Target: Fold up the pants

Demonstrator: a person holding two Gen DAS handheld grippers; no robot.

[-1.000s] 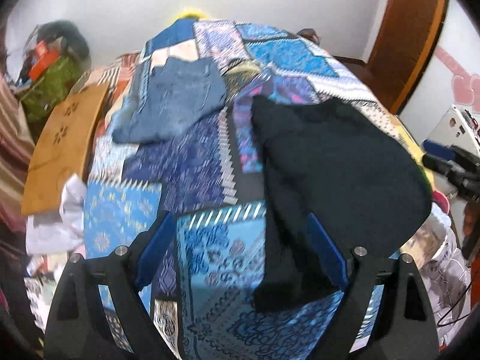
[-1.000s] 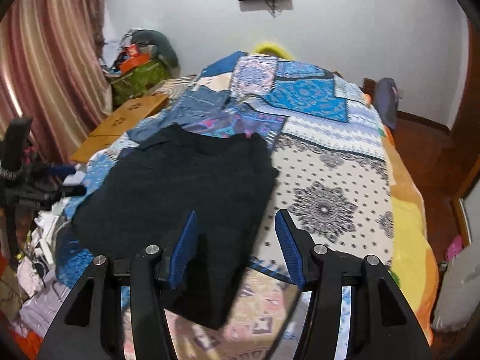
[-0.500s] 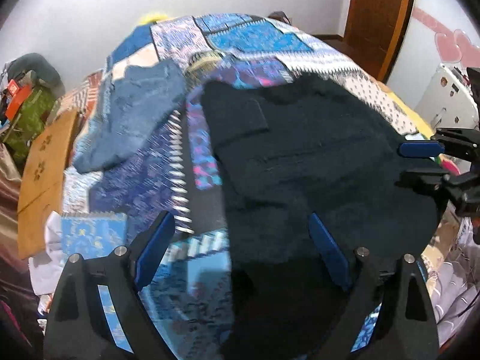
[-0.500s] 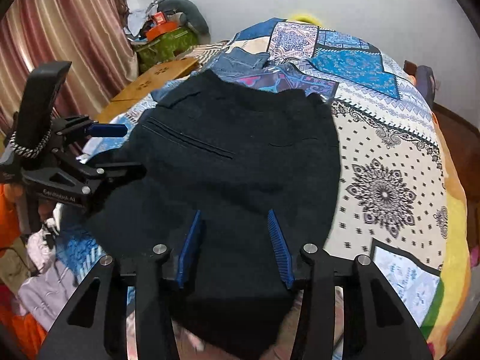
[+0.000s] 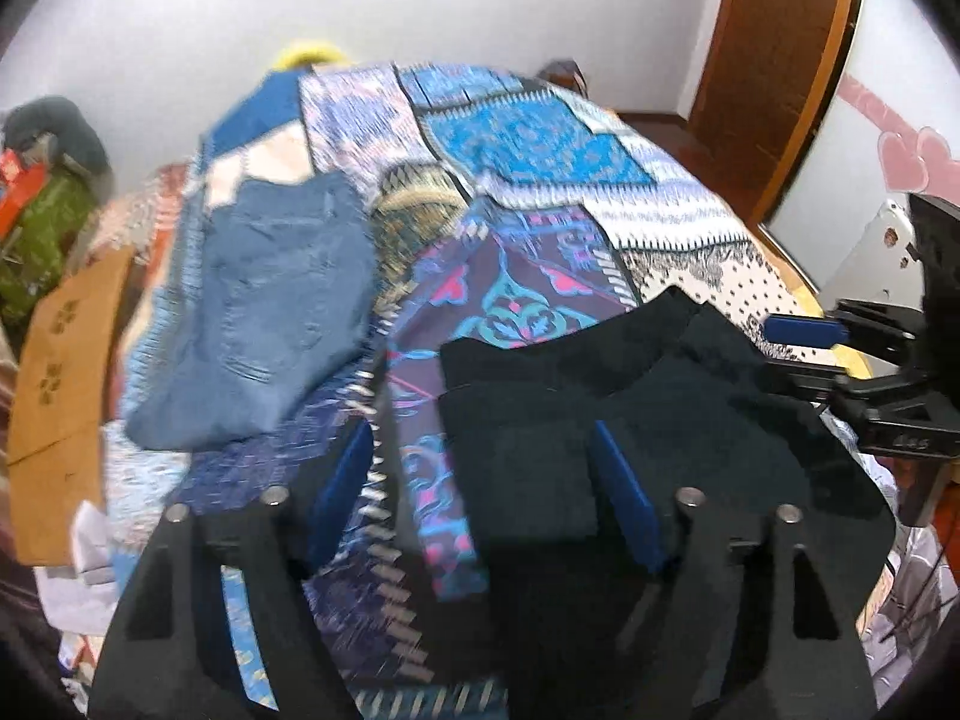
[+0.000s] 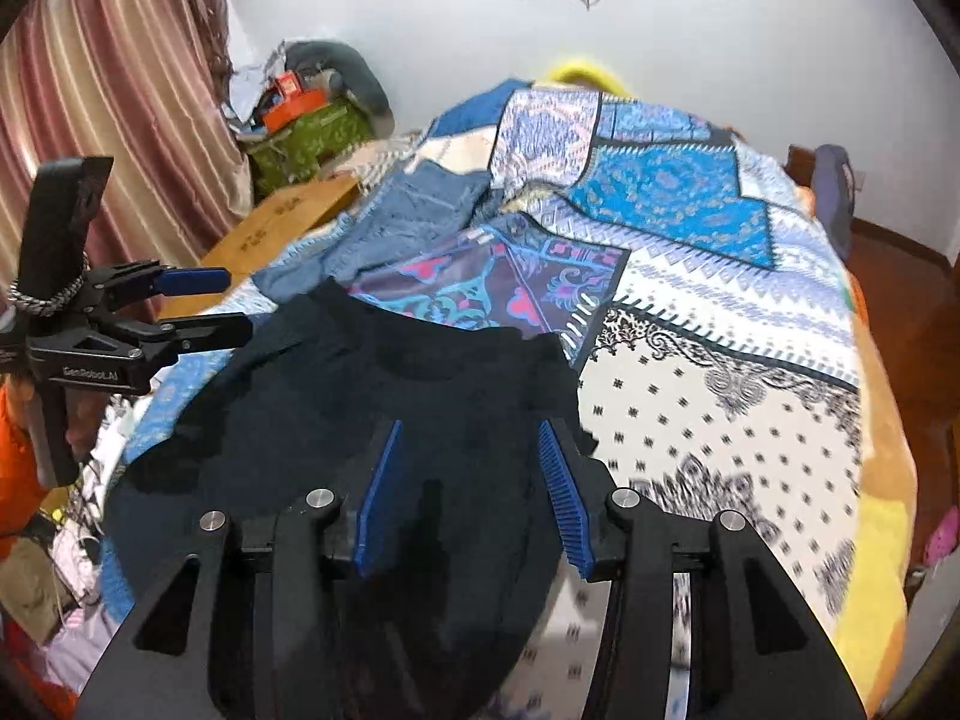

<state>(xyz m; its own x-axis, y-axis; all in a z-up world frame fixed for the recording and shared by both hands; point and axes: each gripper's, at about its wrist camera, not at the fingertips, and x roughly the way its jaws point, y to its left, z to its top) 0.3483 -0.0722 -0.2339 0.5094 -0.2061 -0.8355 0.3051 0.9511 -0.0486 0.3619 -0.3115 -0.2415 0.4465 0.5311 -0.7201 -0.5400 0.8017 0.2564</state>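
Left wrist view: left tool (image 5: 480, 480) over the near edge of the bed (image 5: 540, 144), jaws closing but apart, blue pads (image 5: 624, 498) not pressing anything. Black pants (image 5: 630, 408) lie flat on the patchwork bedspread (image 5: 516, 138); their left edge falls between the pads, cloth under the right pad, bare bedspread under the left one. Folded jeans (image 5: 270, 300) lie further back to the left, apart from the black pants. Brown board (image 5: 60, 384) sits along the bed's left edge. Right tool (image 5: 840, 354) enters from the right over the pants' far right corner. Door (image 5: 780, 60) back right.

Right wrist view: right tool (image 6: 474, 492) hovers over the pants (image 6: 384, 408) near their right edge, jaws part-way apart, not clamped; cloth lies below the gap, contact unclear. Left tool (image 6: 198, 306) is at the left, over the pants' left edge. Right of the pants the bedspread (image 6: 720, 372) is bare out to the bed's orange edge (image 6: 882, 540), open room there. Jeans (image 6: 420, 210) lie beyond the pants' top edge. Curtain (image 6: 108, 90) and a pile of clutter (image 6: 306, 114) at the left wall.
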